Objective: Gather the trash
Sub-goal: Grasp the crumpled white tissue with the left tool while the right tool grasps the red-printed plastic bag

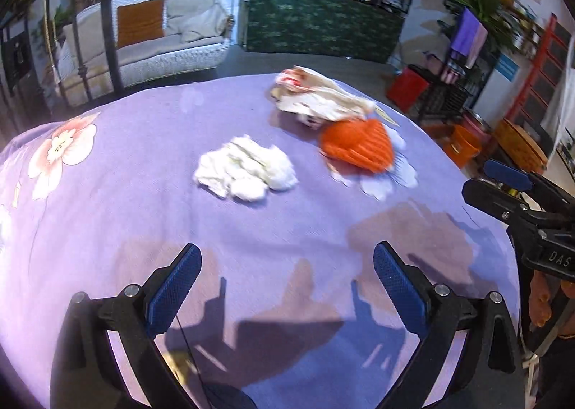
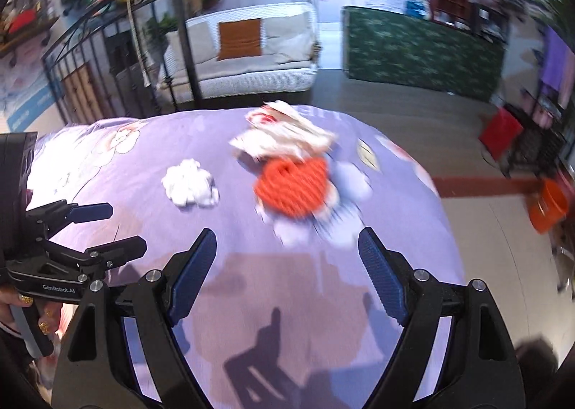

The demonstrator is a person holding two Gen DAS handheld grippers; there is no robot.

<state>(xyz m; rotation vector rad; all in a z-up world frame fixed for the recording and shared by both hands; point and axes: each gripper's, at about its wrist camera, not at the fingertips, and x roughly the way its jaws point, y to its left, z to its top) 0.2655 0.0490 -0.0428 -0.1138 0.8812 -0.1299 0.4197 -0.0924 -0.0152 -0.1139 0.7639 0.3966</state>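
Crumpled white tissue, ribbed orange basket on smooth lilac cloth; left gripper, right gripper both wide, empty

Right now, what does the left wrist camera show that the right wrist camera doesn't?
Only the left wrist view shows the large pink flower print and the right gripper at its edge. Only the right wrist view shows the orange bucket on the floor and the left gripper. Both show the white crumpled tissue, the orange mesh item, the crumpled wrapper, the purple sheet and open fingers.
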